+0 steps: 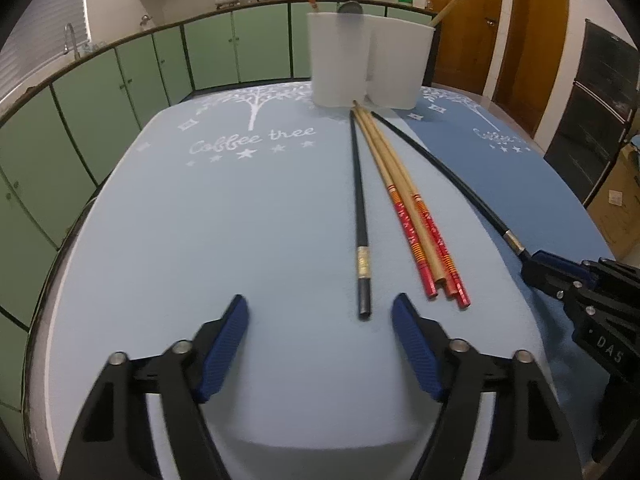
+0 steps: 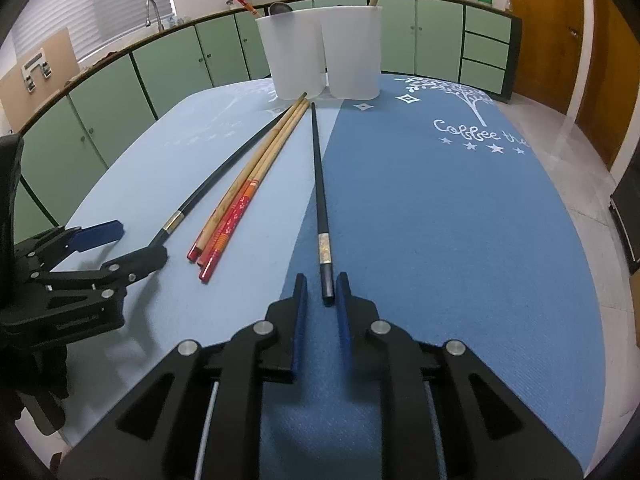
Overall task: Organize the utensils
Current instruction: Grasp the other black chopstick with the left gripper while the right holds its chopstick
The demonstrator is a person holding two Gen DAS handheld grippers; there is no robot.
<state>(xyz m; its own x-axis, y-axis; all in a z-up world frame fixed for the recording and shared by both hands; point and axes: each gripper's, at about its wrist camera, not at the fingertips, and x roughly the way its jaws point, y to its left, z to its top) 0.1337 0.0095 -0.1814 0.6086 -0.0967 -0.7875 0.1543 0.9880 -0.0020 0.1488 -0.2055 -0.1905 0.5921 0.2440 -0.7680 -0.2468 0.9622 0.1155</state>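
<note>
While the left gripper (image 1: 320,312) stands open beside one slim black chopstick (image 1: 359,208) on the pale blue mat (image 1: 200,220), the right gripper (image 2: 322,292) brackets another black chopstick (image 2: 320,184), pads slightly apart

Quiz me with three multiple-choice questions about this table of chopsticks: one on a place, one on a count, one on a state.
1. Where do the white cups stand?
A. far end of the table
B. floor
C. kitchen counter

2. How many black chopsticks lie on the table?
A. one
B. two
C. four

3. How is the left gripper?
A. open
B. shut on a spoon
C. shut on a cup

Answers: A, both cups sit just beyond the chopstick tips; B, one lies on each side of the wooden chopsticks; A, its fingers stand apart, pressing nothing.
</note>
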